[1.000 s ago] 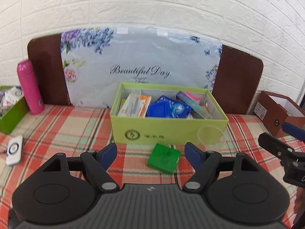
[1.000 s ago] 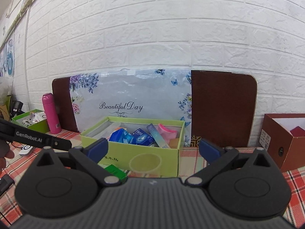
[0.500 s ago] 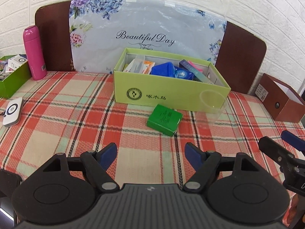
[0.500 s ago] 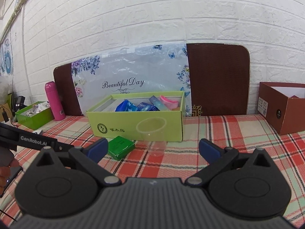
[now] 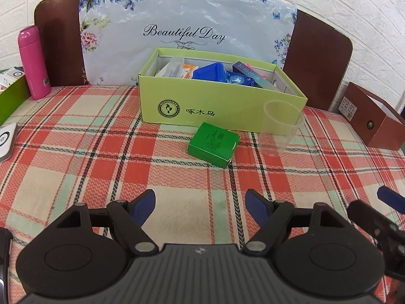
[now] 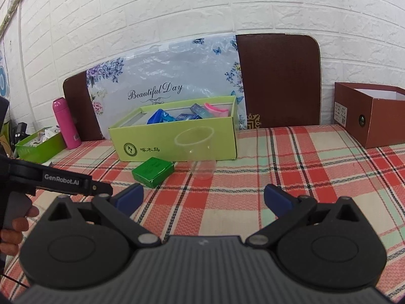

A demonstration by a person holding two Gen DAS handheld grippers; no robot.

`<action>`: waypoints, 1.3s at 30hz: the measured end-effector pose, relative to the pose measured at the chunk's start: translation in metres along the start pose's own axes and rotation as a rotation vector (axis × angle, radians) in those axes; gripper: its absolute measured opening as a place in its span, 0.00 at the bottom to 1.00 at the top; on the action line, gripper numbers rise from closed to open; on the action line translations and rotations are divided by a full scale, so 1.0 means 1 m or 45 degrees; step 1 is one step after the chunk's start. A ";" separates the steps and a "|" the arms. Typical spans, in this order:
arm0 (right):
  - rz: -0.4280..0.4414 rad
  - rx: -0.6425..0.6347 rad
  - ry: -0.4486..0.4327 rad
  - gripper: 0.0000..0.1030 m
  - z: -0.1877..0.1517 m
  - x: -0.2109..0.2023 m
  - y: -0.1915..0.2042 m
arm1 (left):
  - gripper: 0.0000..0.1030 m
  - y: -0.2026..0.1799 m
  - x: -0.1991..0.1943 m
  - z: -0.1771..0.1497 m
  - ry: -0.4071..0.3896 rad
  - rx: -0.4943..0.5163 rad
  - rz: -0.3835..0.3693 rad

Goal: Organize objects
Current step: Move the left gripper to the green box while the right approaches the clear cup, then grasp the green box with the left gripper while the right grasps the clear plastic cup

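Both grippers, left (image 5: 200, 204) and right (image 6: 202, 198), were spread, empty. Small green box (image 5: 214, 145) lay ahead of left; best approached squarely across its narrow sides.

Around your work area: backdrop and side clutter on the plaid tablecloth (image 5: 76, 136).

You have a white brick wall (image 6: 177, 12) behind a brown board (image 6: 278, 81) fronted by a floral "Beautiful Day" sheet (image 5: 184, 33). On your left a pink bottle (image 5: 33, 62) stands upright near a green tray (image 6: 38, 147), with a white device (image 5: 6, 141) lying flat near the cloth's edge. On your right sits an open brown box (image 6: 372, 116).
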State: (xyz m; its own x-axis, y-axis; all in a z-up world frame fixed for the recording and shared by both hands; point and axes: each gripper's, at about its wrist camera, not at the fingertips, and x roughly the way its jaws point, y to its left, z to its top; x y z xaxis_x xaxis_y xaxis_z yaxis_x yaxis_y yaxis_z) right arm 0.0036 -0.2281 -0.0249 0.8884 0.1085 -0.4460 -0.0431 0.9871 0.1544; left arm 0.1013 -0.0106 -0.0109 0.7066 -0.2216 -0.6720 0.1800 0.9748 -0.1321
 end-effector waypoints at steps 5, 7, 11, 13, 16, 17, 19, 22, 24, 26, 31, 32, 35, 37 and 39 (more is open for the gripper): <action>0.000 0.006 0.021 1.00 -0.004 0.004 0.002 | 0.79 0.001 0.031 0.009 0.034 -0.017 0.002; -0.003 0.006 0.030 1.00 -0.005 0.005 0.002 | 0.79 0.000 0.043 0.014 0.025 -0.007 -0.002; -0.012 0.010 0.044 1.00 -0.007 0.006 0.001 | 0.79 -0.006 0.069 0.028 0.022 0.045 -0.006; -0.018 0.014 0.051 1.00 -0.008 0.006 -0.001 | 0.79 -0.009 0.080 0.036 0.020 0.065 -0.022; -0.030 0.021 0.064 1.00 -0.010 0.008 -0.004 | 0.79 -0.010 0.091 0.047 -0.001 0.057 -0.031; -0.034 0.025 0.069 1.00 -0.010 0.008 -0.005 | 0.79 -0.011 0.095 0.050 0.001 0.060 -0.037; -0.038 0.034 0.077 1.00 -0.011 0.009 -0.006 | 0.79 -0.011 0.101 0.052 0.004 0.070 -0.045; -0.034 0.038 0.084 1.00 -0.012 0.011 -0.007 | 0.65 -0.008 0.104 0.050 0.010 0.087 -0.078; -0.029 0.037 0.089 1.00 -0.012 0.014 -0.007 | 0.64 -0.006 0.099 0.046 0.020 0.068 -0.078; -0.022 0.035 0.095 1.00 -0.010 0.020 -0.006 | 0.64 -0.002 0.089 0.039 0.015 0.052 -0.071; 0.006 -0.006 0.071 0.97 0.011 0.050 -0.002 | 0.64 0.015 0.065 0.015 0.013 0.012 0.011; 0.009 -0.011 0.065 0.89 0.019 0.059 -0.002 | 0.64 0.020 0.063 0.012 0.025 -0.011 0.008; -0.003 0.017 0.061 0.68 0.041 0.086 -0.001 | 0.65 0.032 0.056 0.006 0.044 -0.054 -0.006; -0.024 0.040 0.038 0.63 0.053 0.102 -0.001 | 0.65 0.035 0.054 0.005 0.054 -0.061 -0.016; -0.065 0.041 0.034 0.58 0.060 0.120 -0.002 | 0.65 0.036 0.053 0.004 0.059 -0.065 -0.023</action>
State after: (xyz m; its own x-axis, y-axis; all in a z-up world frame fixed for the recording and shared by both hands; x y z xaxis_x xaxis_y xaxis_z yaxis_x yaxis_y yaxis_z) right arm 0.1380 -0.2245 -0.0255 0.8766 0.0614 -0.4773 0.0175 0.9871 0.1591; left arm 0.1478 0.0124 -0.0487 0.6709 -0.2388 -0.7020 0.1564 0.9710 -0.1809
